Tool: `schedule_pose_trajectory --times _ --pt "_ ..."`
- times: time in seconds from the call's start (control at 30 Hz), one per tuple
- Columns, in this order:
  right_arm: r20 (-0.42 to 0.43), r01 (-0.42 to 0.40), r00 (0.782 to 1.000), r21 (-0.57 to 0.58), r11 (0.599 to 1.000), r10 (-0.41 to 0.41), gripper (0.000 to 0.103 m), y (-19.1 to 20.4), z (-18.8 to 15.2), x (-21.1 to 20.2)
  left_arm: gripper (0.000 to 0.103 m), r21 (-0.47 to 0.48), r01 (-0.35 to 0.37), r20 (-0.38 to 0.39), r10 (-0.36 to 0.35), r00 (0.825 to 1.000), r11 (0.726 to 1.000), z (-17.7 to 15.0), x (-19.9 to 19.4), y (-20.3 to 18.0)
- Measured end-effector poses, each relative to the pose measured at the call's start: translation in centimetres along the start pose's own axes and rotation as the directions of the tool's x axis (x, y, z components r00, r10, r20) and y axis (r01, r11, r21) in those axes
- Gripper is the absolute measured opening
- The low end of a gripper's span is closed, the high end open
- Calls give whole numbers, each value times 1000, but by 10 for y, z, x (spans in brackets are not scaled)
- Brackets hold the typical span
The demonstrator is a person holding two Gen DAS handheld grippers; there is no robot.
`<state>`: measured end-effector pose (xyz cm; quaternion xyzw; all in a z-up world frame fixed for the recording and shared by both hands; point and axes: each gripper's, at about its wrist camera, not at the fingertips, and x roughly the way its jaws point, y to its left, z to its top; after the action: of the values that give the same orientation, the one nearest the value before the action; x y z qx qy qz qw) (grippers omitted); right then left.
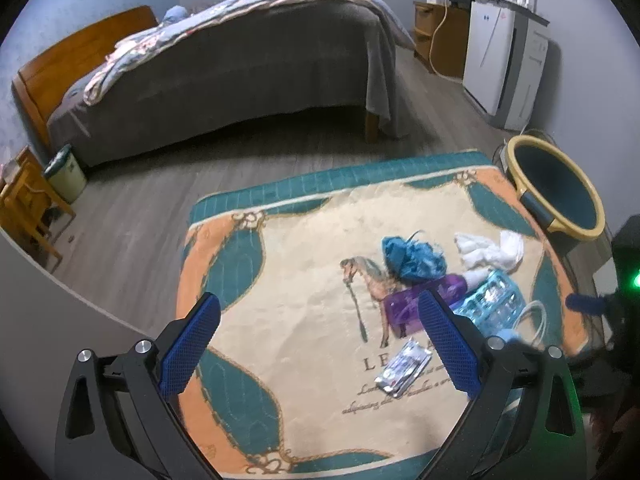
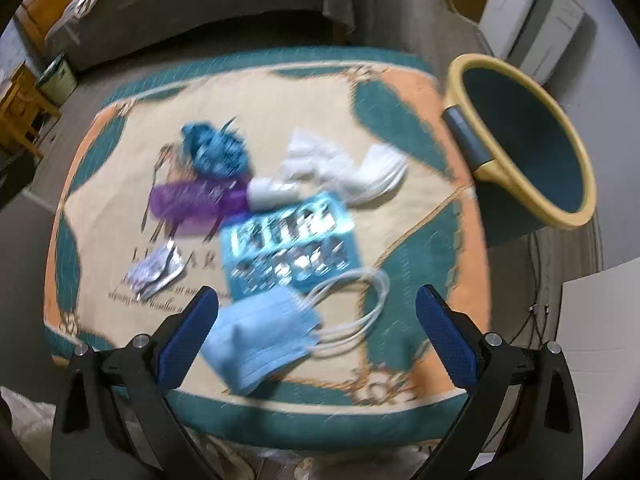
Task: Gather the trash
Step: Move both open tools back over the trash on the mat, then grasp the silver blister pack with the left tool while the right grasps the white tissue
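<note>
We are in a bedroom with a grey plank floor, a bed (image 1: 224,60) across the far side, and a patterned rug (image 1: 304,256) covering the surface under our grippers. Our left gripper (image 1: 320,340) stands wide open with nothing between its jaws; most of the trash lies ahead of its right jaw. Our right gripper (image 2: 316,336) is also spread wide and empty, poised over the near edge of the rug.

In the right view, blurred by motion, a blue mask (image 2: 260,344) lies just ahead of the left jaw, reaching into the gap between the jaws, its long axis running from near-left to far-right and its ear loops (image 2: 360,304) trailing toward the right jaw. Just beyond it sits a teal blister pack (image 2: 288,244), tilted the same way. A purple bottle (image 2: 192,204) lies on its side farther out, its long axis crosswise to the jaws, its white cap (image 2: 272,192) pointing right. A silver wrapper (image 2: 156,268) rests ahead of the left jaw. Beyond the bottle are a crumpled blue wad (image 2: 216,148) and white tissue (image 2: 344,172). A yellow-rimmed bin (image 2: 520,140) stands off the rug, far ahead of the right jaw, mouth tipped toward us.
</note>
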<state>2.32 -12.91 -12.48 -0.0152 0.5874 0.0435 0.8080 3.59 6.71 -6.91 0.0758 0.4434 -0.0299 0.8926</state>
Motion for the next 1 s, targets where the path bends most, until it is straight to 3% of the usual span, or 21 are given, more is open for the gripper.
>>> schedule_pose_trajectory --times 0.03,0.13,0.23,0.27,0.37,0.47,0.77,0.83,1.0 --pt "-10 -8 1000 -8 1000 7 95 4 -2 2 98 -1 -3 -9 3 1000 1000 -1 2 1" --pt "-56 -29 998 -50 998 26 78 17 -9 11 98 -25 11 -35 -12 999 1000 -2 7 5" --pt "-102 -57 994 -78 995 49 45 24 -14 18 98 -29 32 -43 -34 998 999 -3 9 5" --pt "-117 -73 991 -82 994 64 24 25 -15 19 98 -24 35 -45 -36 998 999 -4 10 3" --pt "-108 -72 992 -86 994 63 5 24 -12 8 98 -14 54 -57 -55 997 998 -6 12 -1" --pt "-70 -77 995 -86 993 71 0 17 3 -13 98 1 74 -71 -74 995 997 -7 17 -9" --pt "54 -78 995 -64 995 82 0 -14 55 -58 95 49 132 -172 -122 978 990 -20 46 -32" --pt "46 -81 996 -31 996 82 0 -21 60 -49 82 59 160 -211 -144 967 985 -26 55 -41" --pt "11 -51 999 45 998 50 1 -46 66 -19 71 123 202 -311 -155 938 972 -44 78 -66"
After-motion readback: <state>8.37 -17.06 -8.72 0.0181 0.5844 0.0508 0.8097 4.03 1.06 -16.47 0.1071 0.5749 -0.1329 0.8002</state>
